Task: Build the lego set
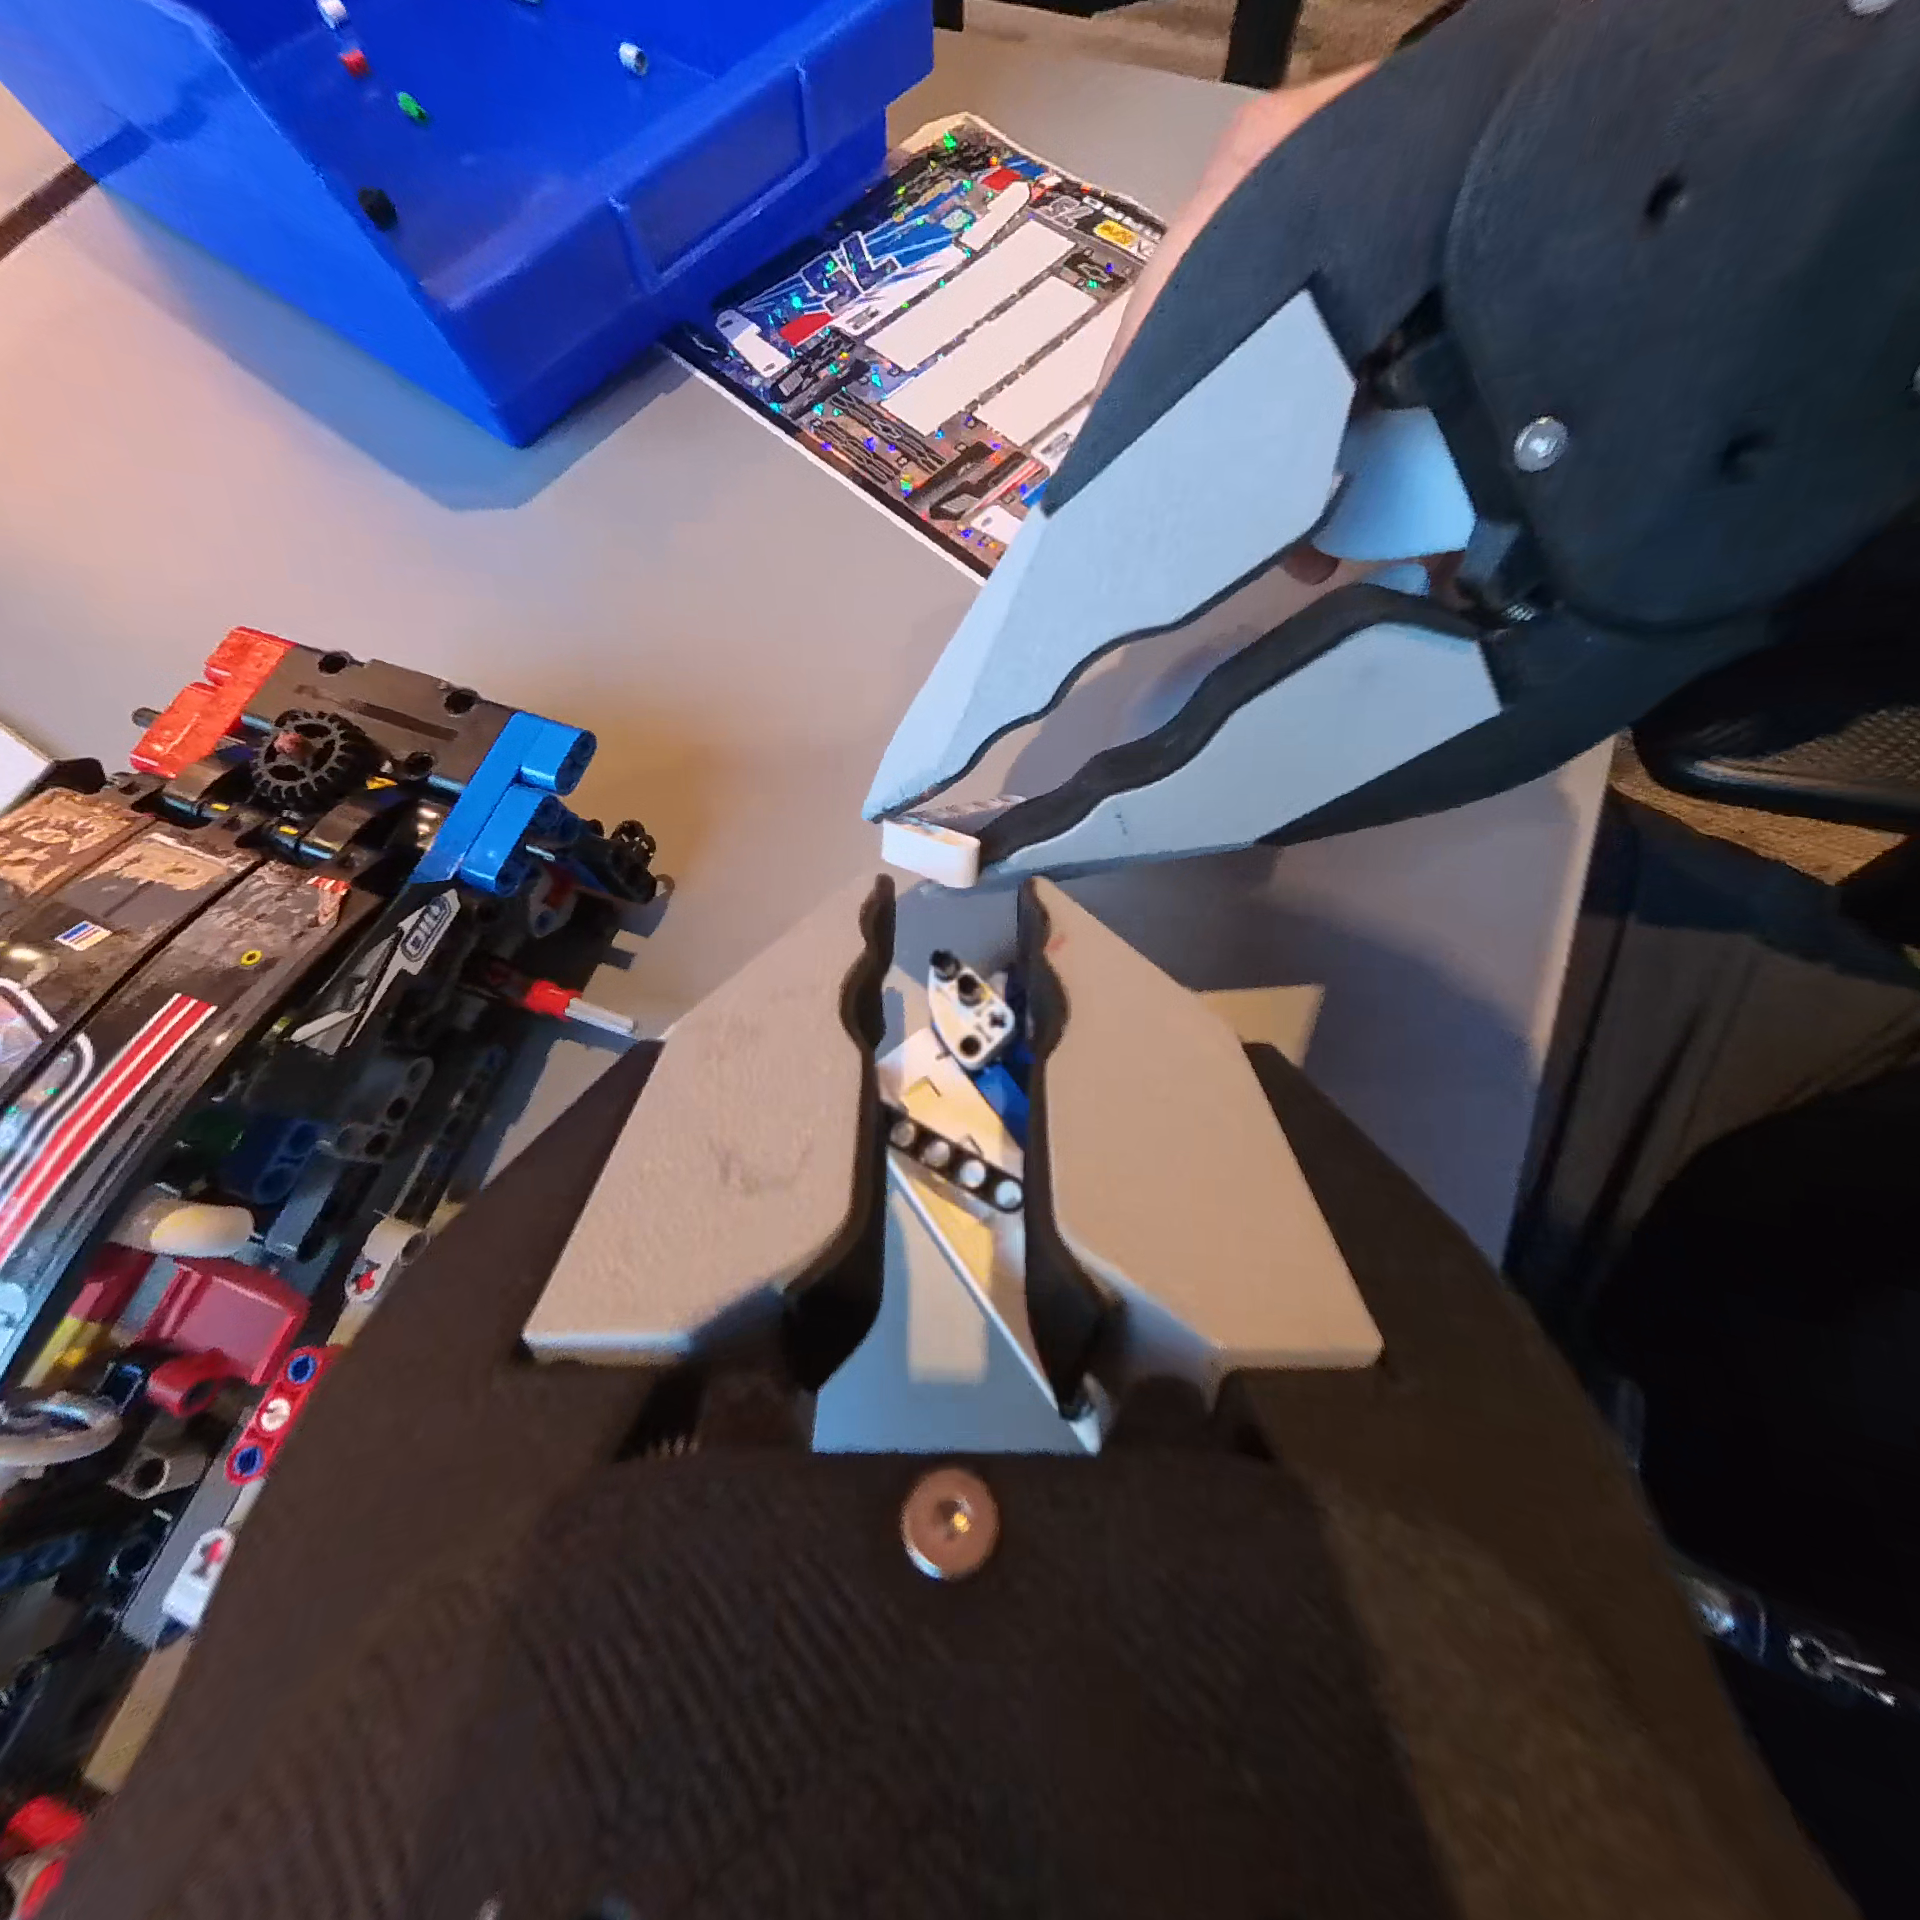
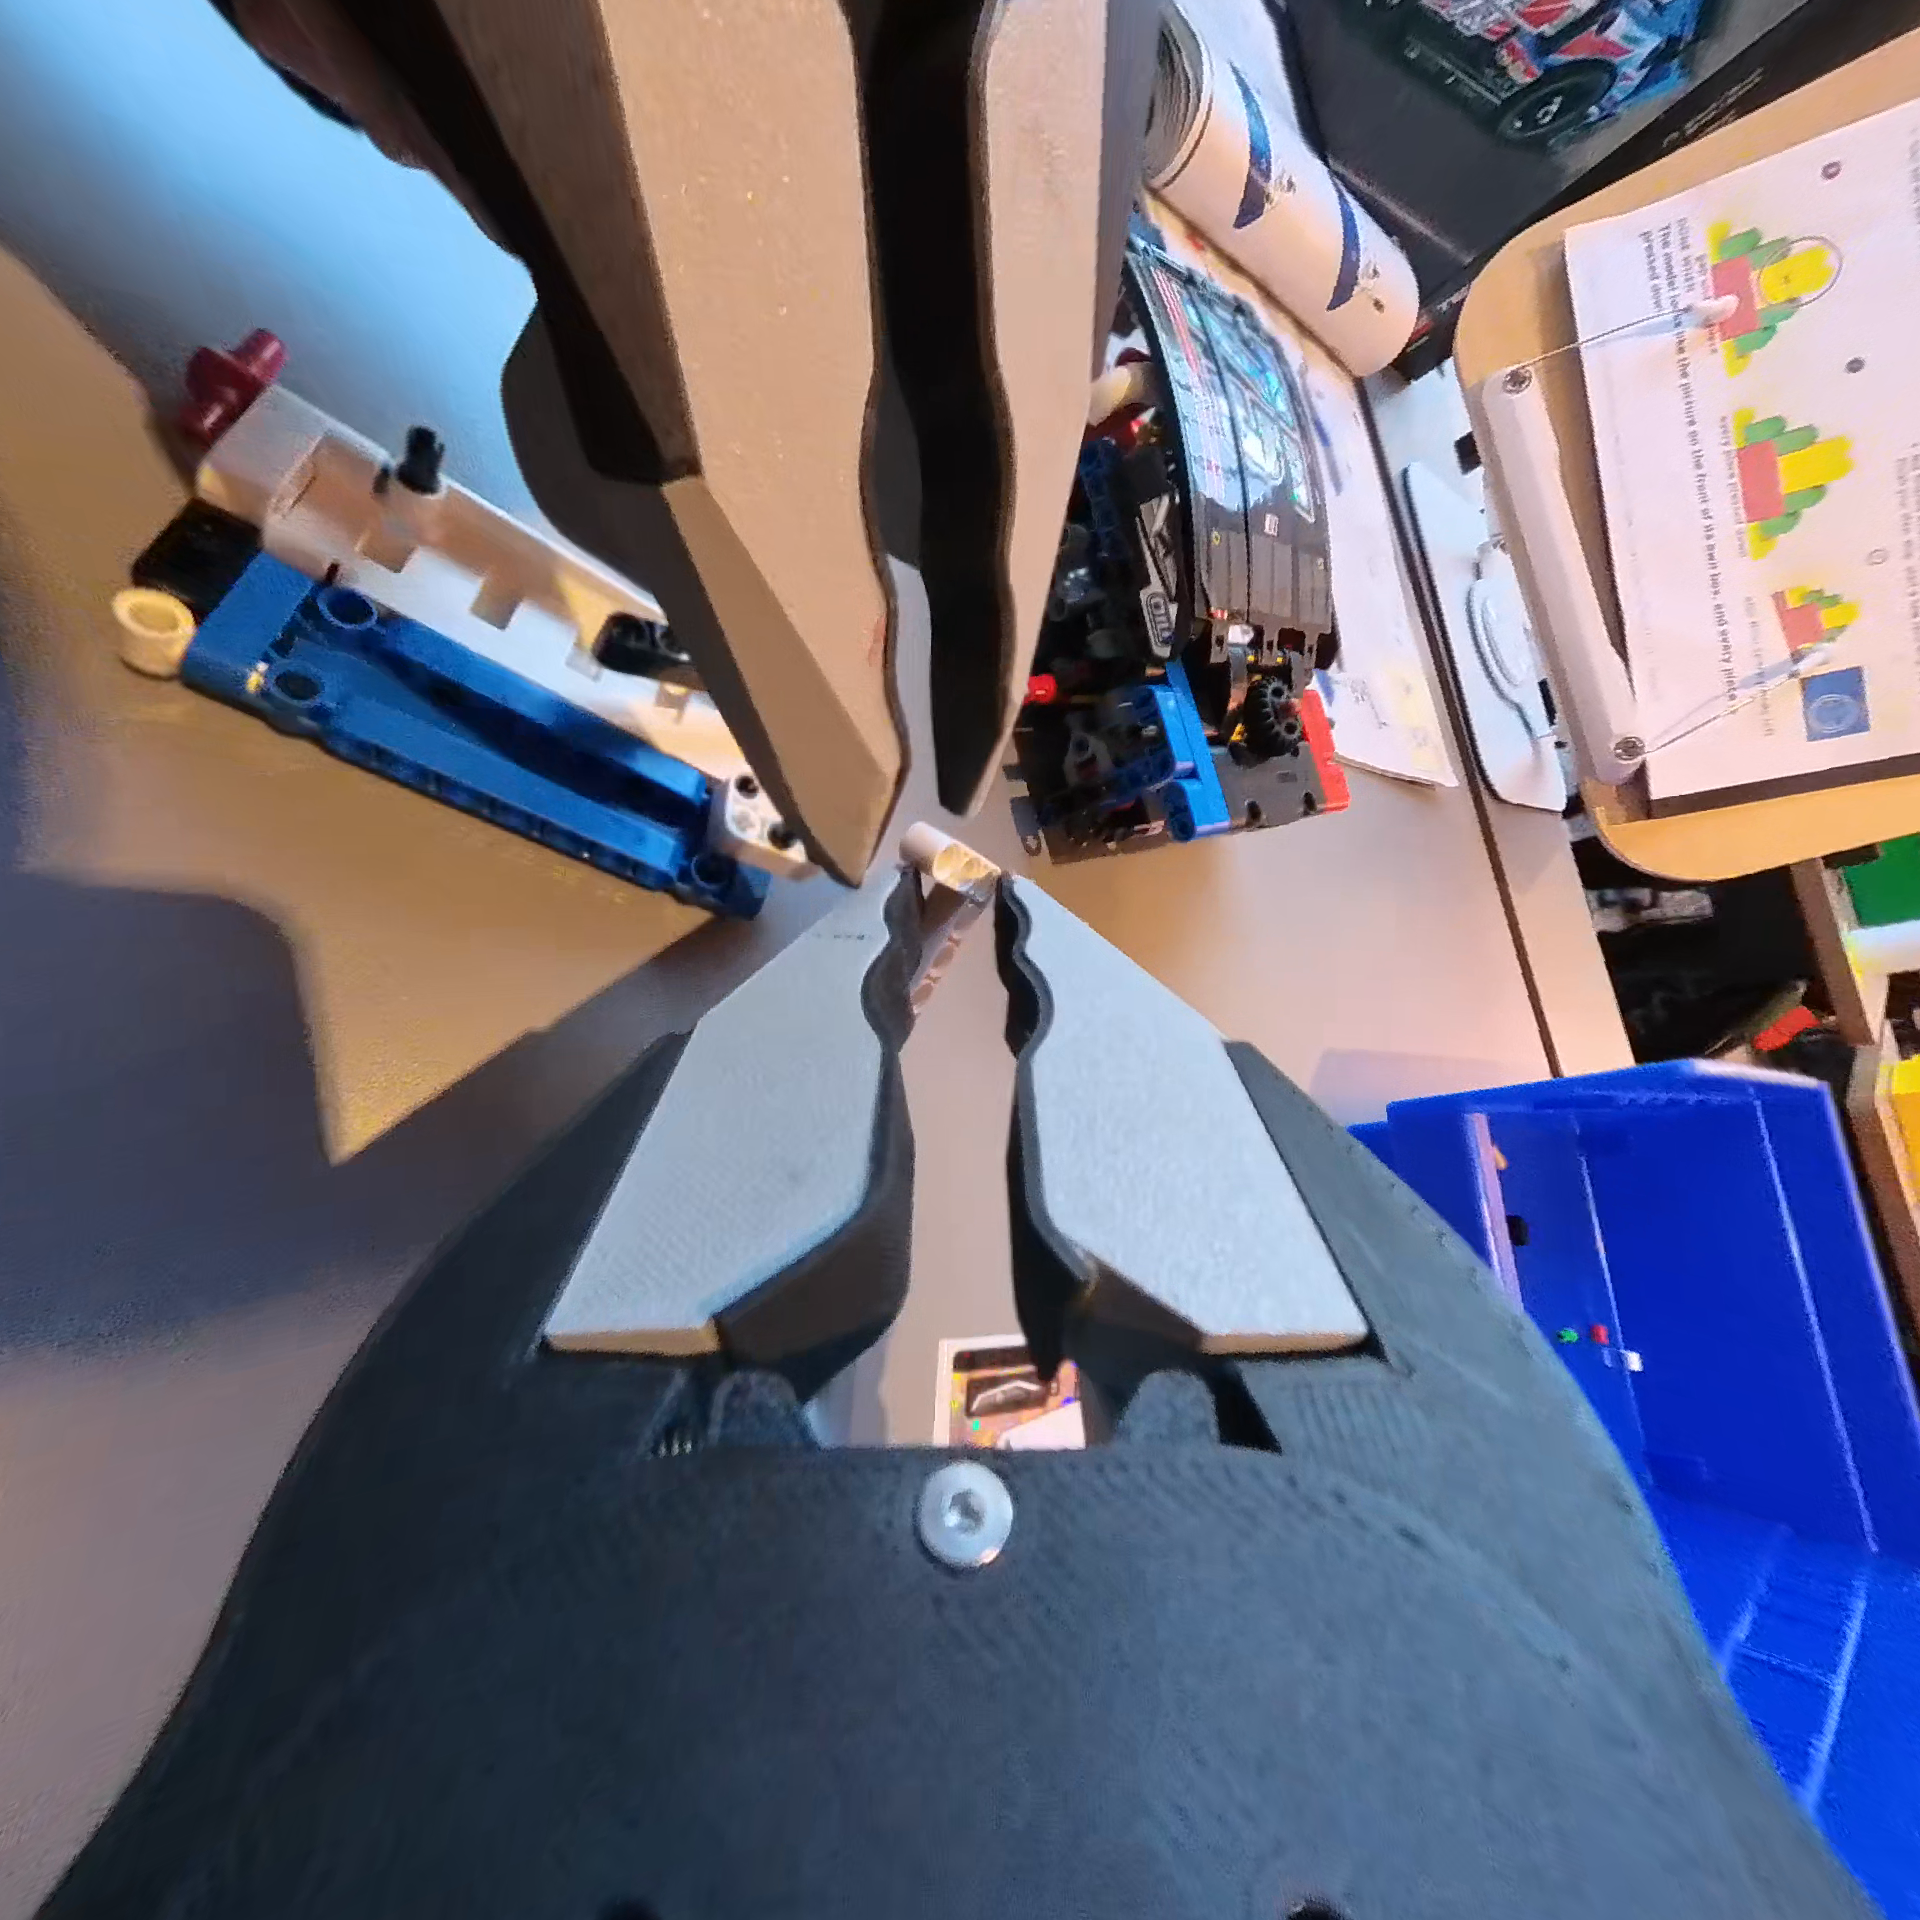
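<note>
Above the table [image 1: 644,540], right gripper [image 2: 951,883] pinches a white beam [image 2: 940,883]; left gripper [image 1: 956,894], jaws narrowly parted, should take it squarely.

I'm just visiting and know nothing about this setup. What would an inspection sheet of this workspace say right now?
Surface: grey table, with parts spread over it.
Job's things: part-built car model; blue-and-white beam assembly lying flat; small white piece; sticker sheet.
Clutter: blue bin holding a few loose bits; white roll; printed sheet clipped on a board.
Grippers: right tongs shut on the small white piece; left tongs open, tips close to that piece.
Cables: nothing seen.
Surroundings: dark box beyond the white roll.
</note>
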Demonstrator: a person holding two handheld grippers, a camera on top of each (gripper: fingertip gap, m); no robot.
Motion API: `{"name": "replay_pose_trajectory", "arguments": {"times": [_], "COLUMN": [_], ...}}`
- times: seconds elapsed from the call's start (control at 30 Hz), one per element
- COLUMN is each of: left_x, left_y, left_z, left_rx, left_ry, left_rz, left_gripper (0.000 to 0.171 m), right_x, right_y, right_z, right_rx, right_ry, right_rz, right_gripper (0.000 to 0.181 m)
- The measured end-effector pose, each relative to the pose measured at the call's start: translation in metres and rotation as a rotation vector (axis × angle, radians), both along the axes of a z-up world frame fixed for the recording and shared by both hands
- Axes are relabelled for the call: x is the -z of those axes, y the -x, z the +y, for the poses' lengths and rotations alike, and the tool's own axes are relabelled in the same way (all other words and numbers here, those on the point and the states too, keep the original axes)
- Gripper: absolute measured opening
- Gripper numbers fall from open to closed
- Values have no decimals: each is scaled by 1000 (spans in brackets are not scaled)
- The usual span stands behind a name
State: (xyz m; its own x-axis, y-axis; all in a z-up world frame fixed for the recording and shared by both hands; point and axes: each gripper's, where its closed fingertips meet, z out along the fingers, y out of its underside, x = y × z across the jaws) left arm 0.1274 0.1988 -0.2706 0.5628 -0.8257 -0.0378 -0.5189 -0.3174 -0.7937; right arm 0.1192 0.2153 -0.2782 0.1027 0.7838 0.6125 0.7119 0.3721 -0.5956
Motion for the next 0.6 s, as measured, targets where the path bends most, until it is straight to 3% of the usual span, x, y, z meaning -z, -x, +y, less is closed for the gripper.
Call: {"name": "replay_pose_trajectory", "arguments": {"times": [0.33,0.5,0.6], "left_x": [-4,-3,3], "left_y": [-3,-3,-1], "left_z": [8,-2,-8], "left_rx": [-74,19,99], "left_ry": [45,45,-20], "left_rz": [-25,-6,95], "left_gripper": [20,25,32], "right_x": [2,3,0], "right_y": [-6,-4,0], "right_z": [4,-2,-4], "right_rx": [33,-2,-16], "right_ry": [-81,9,38], "right_rz": [-36,-6,30], "right_gripper": [11,11,11]}}
